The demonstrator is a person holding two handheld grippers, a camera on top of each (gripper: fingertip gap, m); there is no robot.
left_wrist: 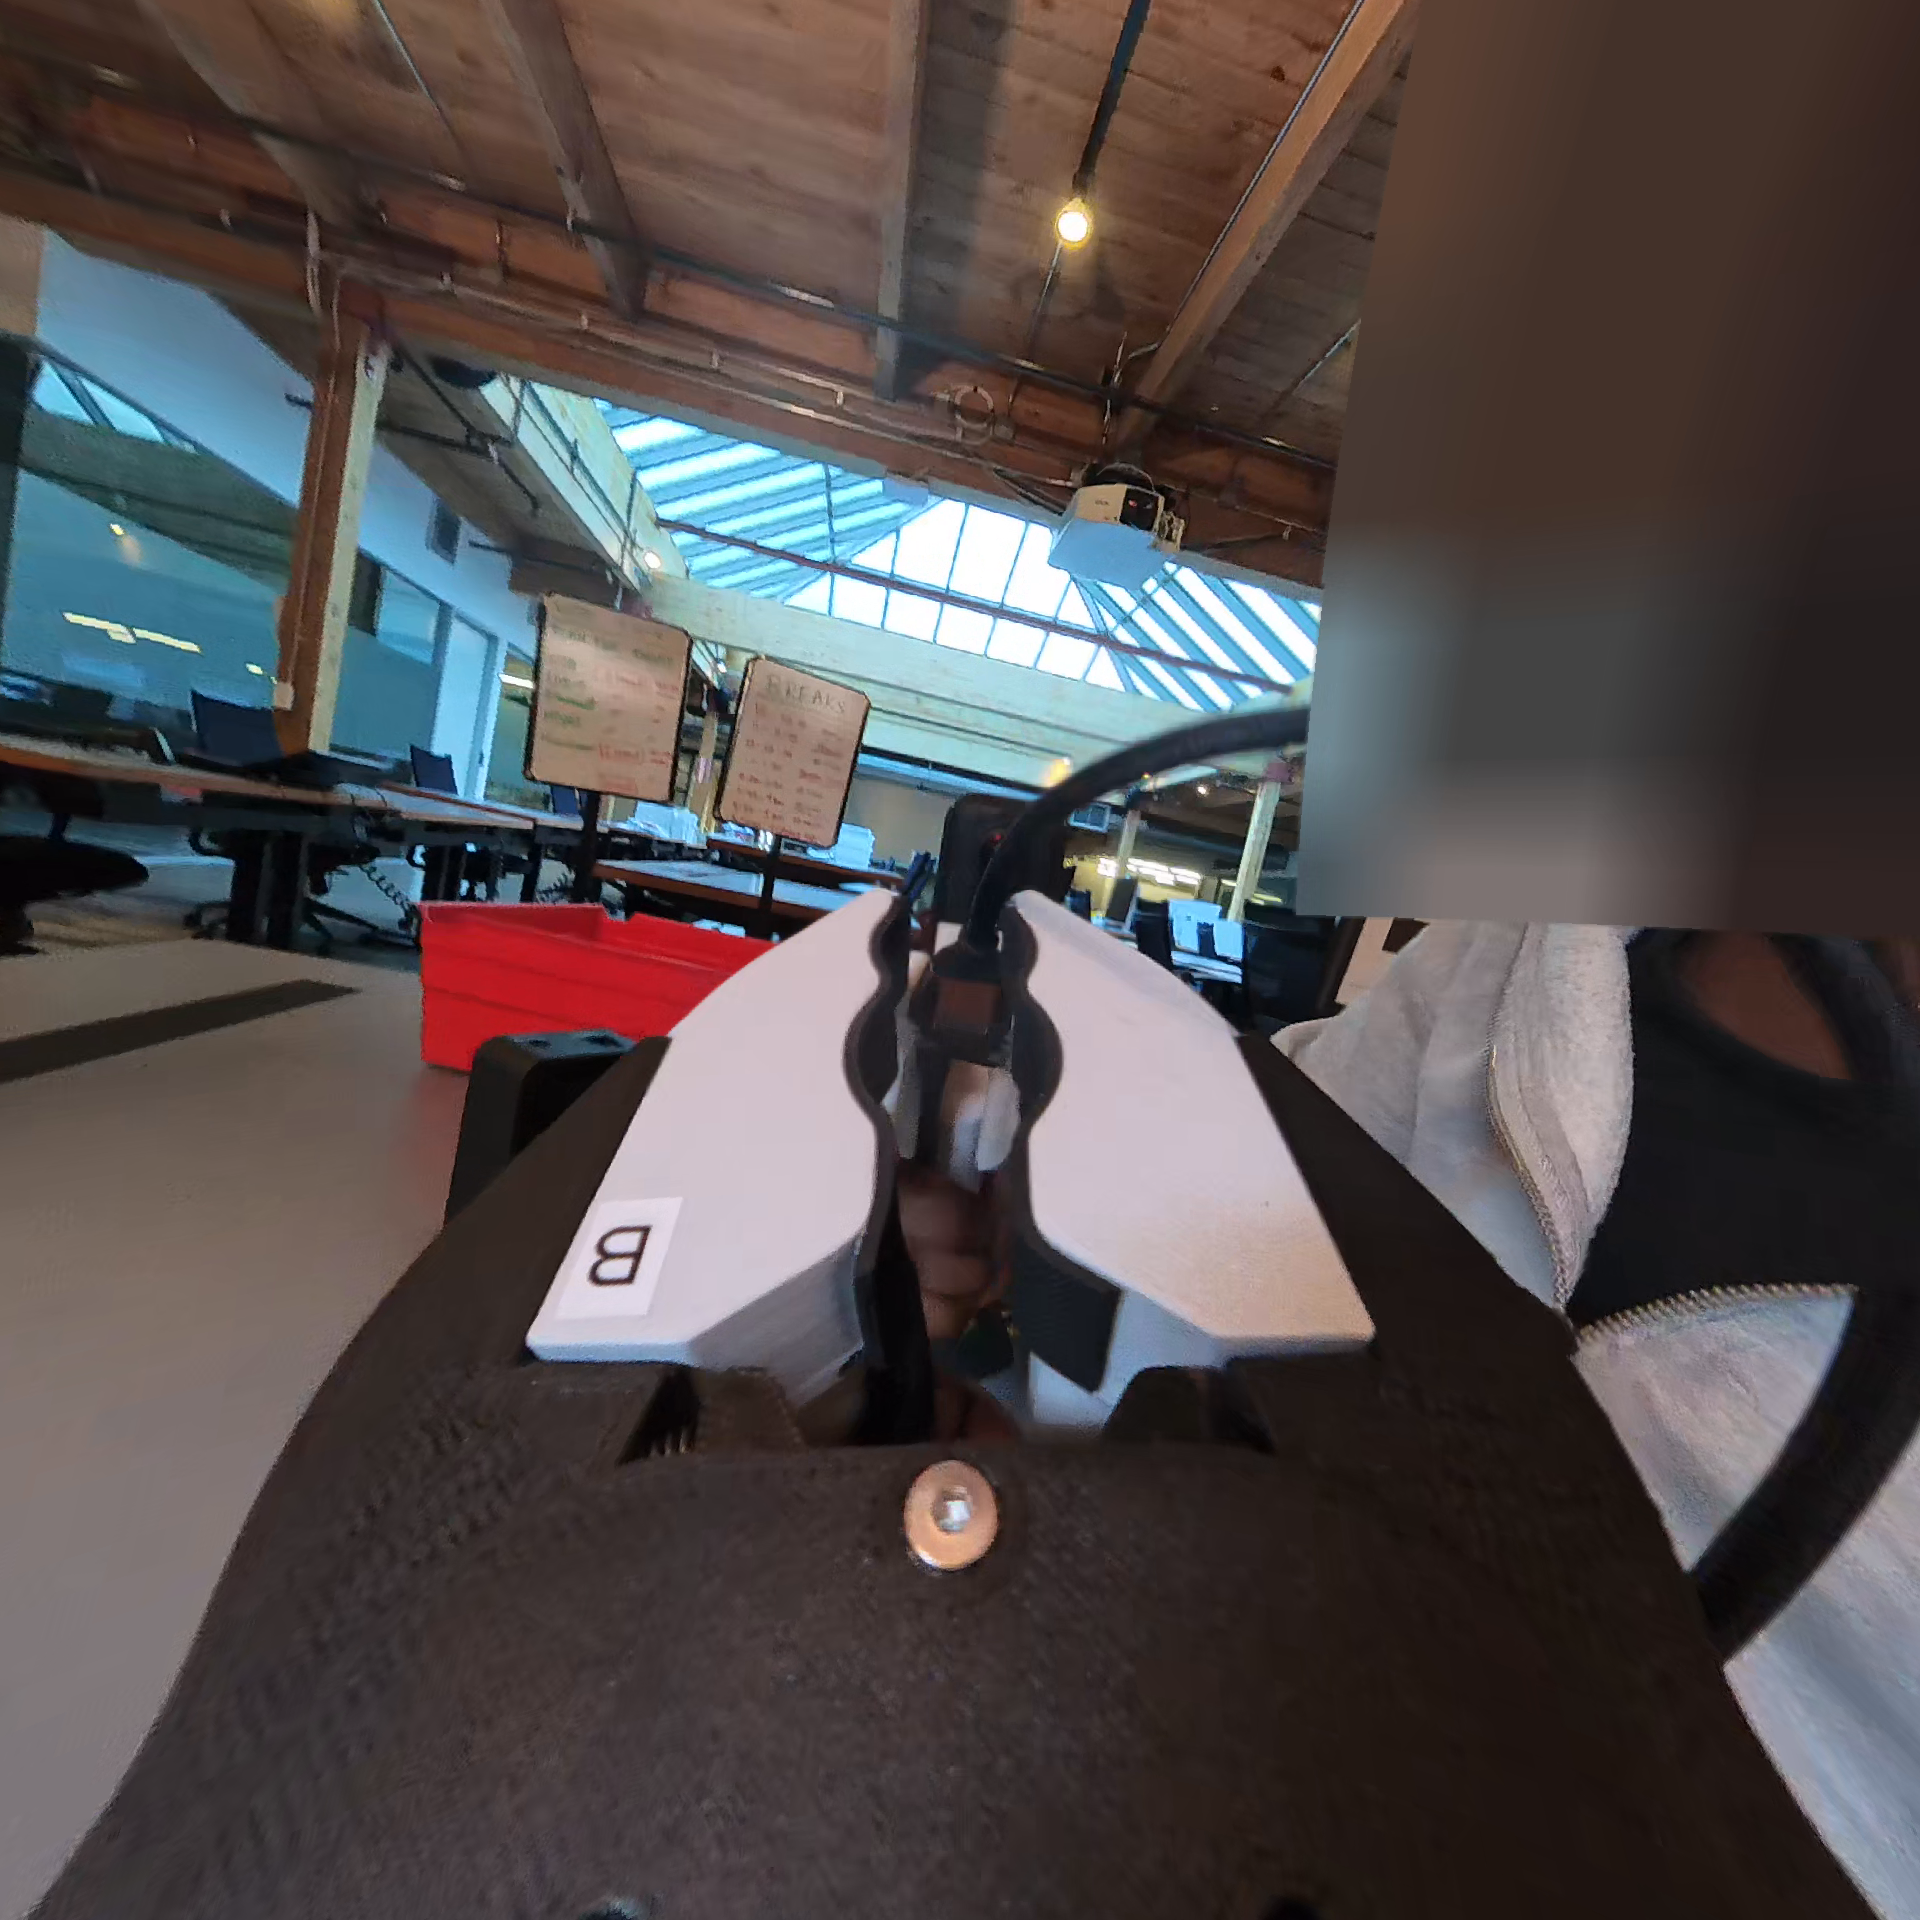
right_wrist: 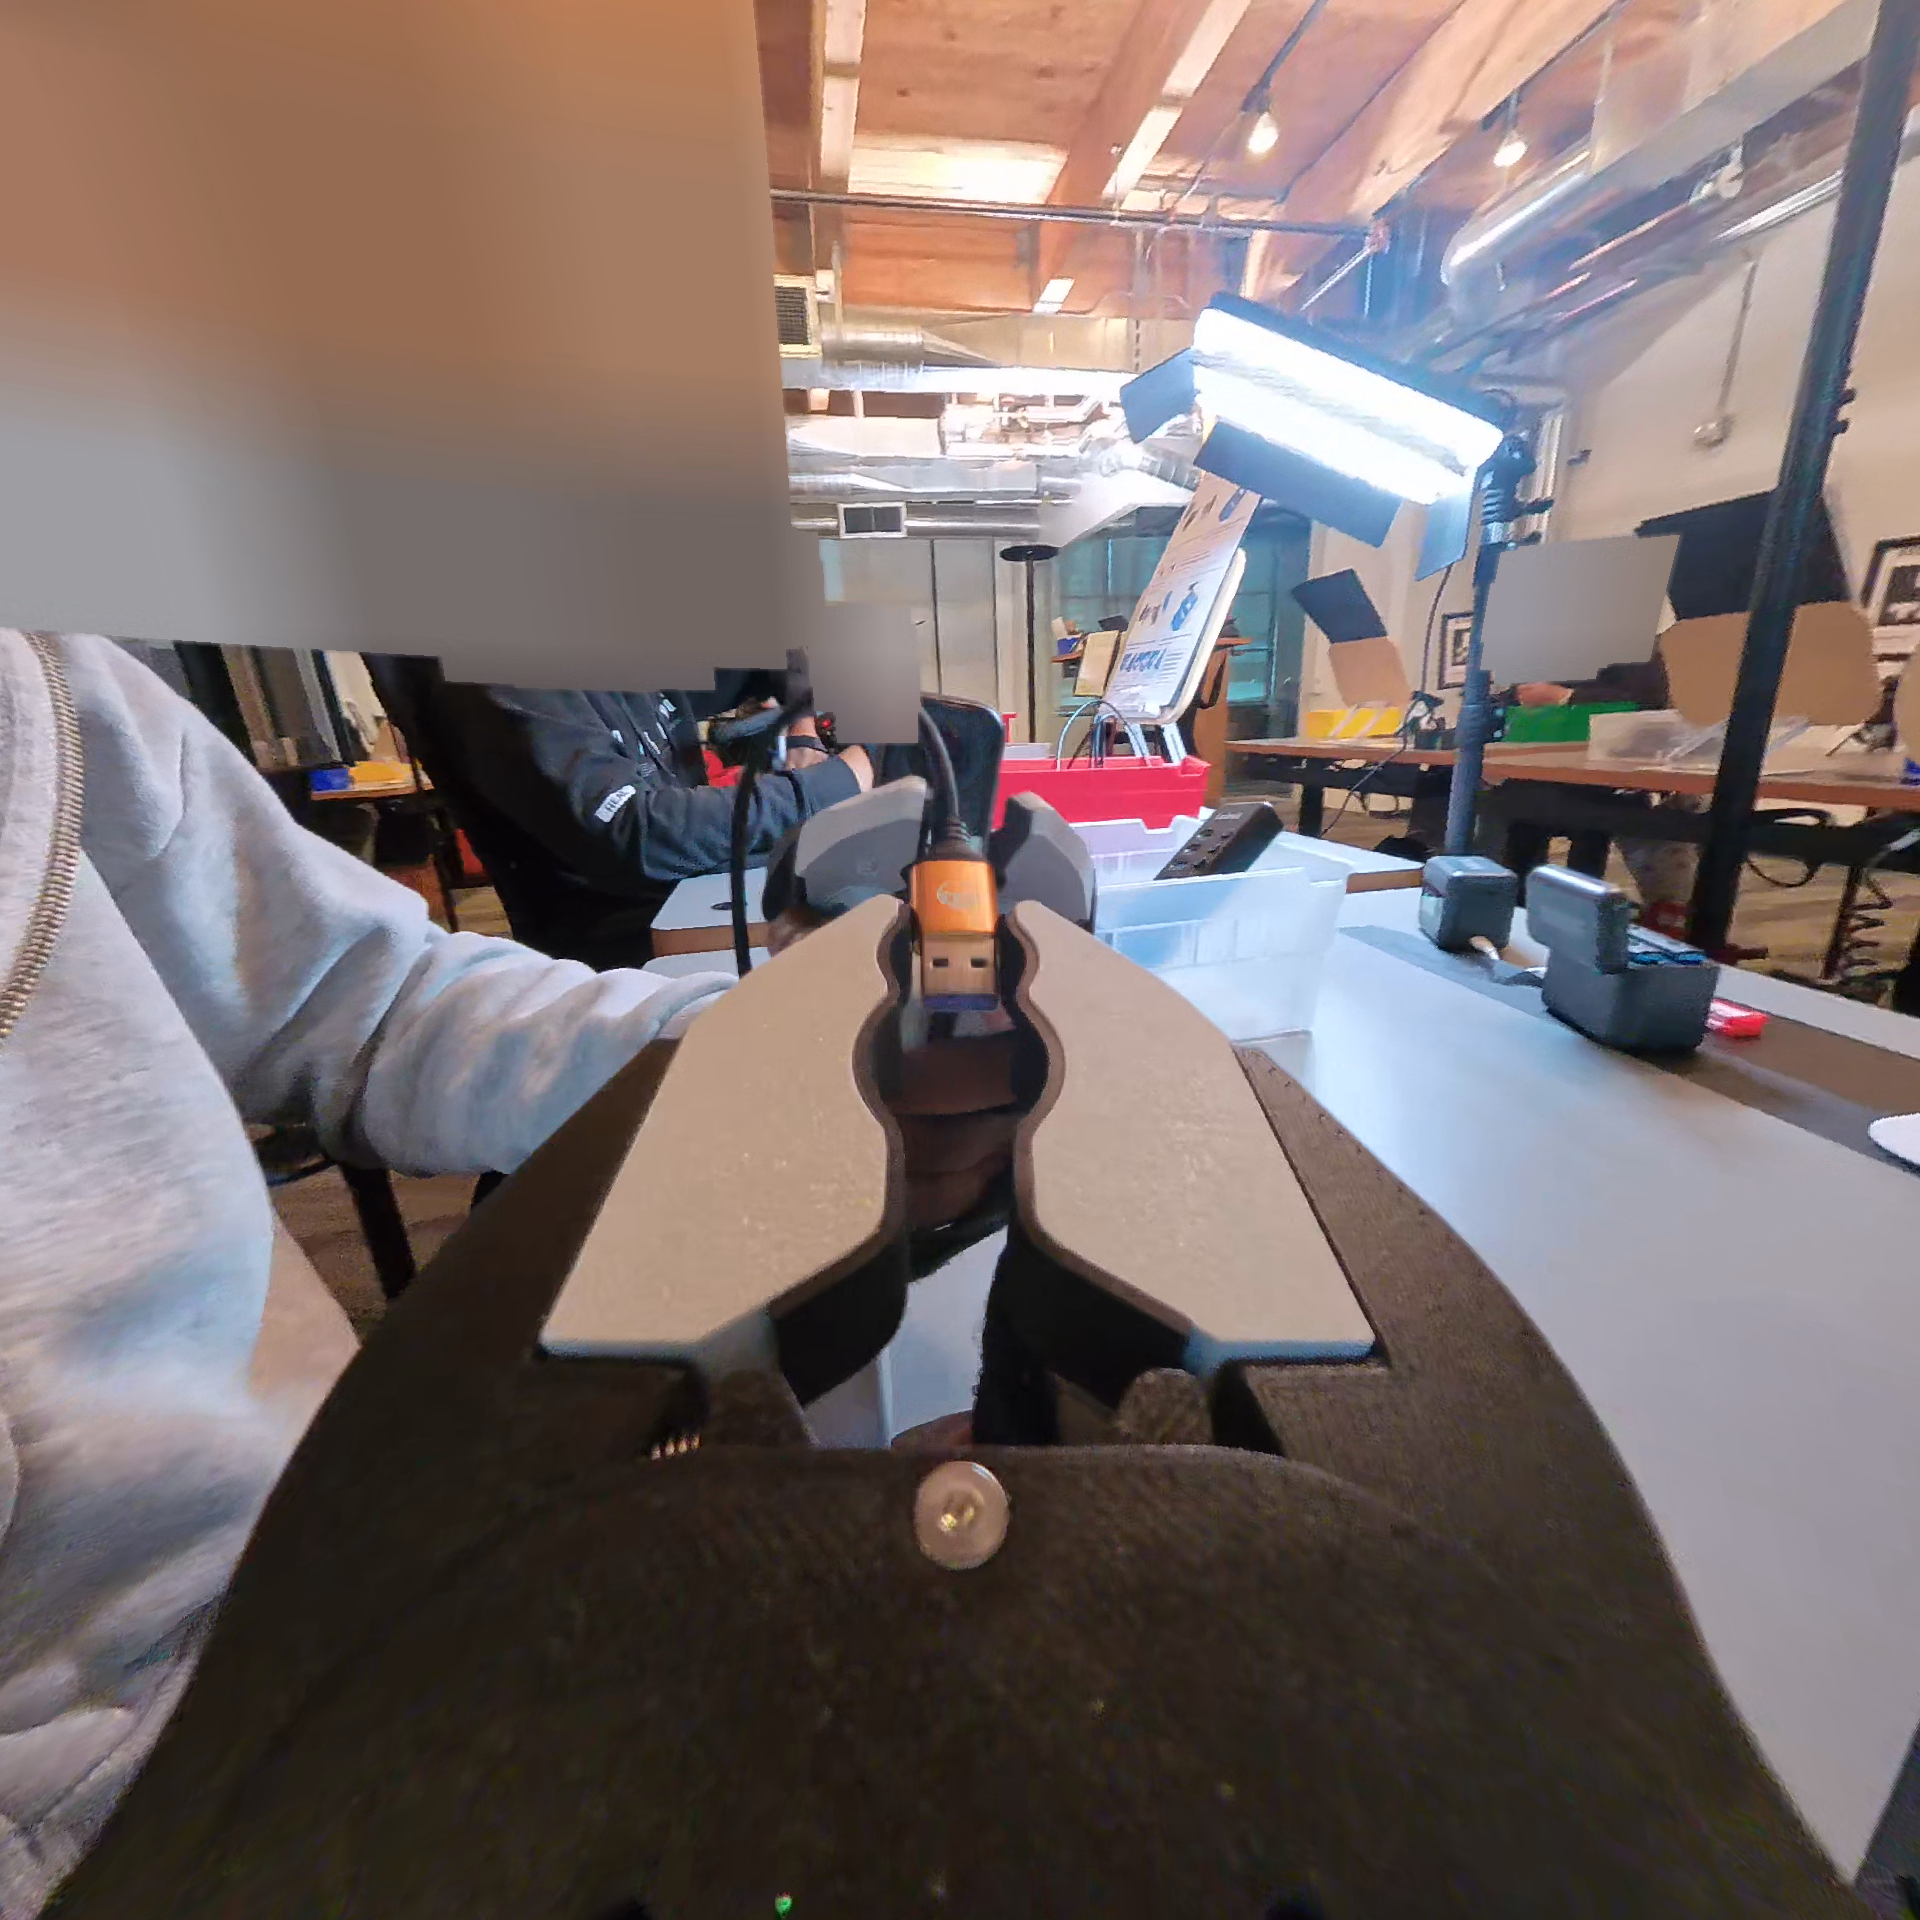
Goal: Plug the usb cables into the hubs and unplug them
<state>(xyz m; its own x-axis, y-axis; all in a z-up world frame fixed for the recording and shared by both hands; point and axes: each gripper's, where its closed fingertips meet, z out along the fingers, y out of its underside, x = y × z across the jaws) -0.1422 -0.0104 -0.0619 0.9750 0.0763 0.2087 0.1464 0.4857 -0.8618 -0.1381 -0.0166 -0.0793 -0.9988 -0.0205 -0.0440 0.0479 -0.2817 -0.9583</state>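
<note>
a: what's at the centre of the two wrist views?

b: an orange metal-sleeved usb plug [right_wrist: 953, 914] with a silver tip and black cable. in the right wrist view it is pinched between the tips of the right gripper [right_wrist: 954, 940], whose grey jaws are closed on it, silver end pointing back toward the camera. it is held up in the air, well apart from any hub.

a: and the left gripper?

b: the left gripper [left_wrist: 954, 1003] has its white jaws together on a small dark connector [left_wrist: 964, 1013] with a thick black cable [left_wrist: 1127, 764] arching up and away to the right. a bit of white material sits just behind the connector; i cannot tell what it is.

a: where are the hubs?

b: in the right wrist view, two grey boxy usb hubs [right_wrist: 1605, 961] stand on the pale grey table [right_wrist: 1507, 1247], off to the right, apart from the plug. nothing i can see is plugged in by either gripper. a black multi-port strip [right_wrist: 1226, 840] leans in a clear plastic bin [right_wrist: 1226, 925] beyond the jaws.

a: so how far along is it?

b: my judgement: a cable is in hand, no plug is seated, so an insertion and a pull-out are still ahead. whether earlier rounds are done cannot be told.

a: anything else around?

b: a red plastic bin [left_wrist: 540, 977] in the left view, a person's light grey fleece sleeve [right_wrist: 343, 977], and a studio light panel [right_wrist: 1340, 410] above.
</note>
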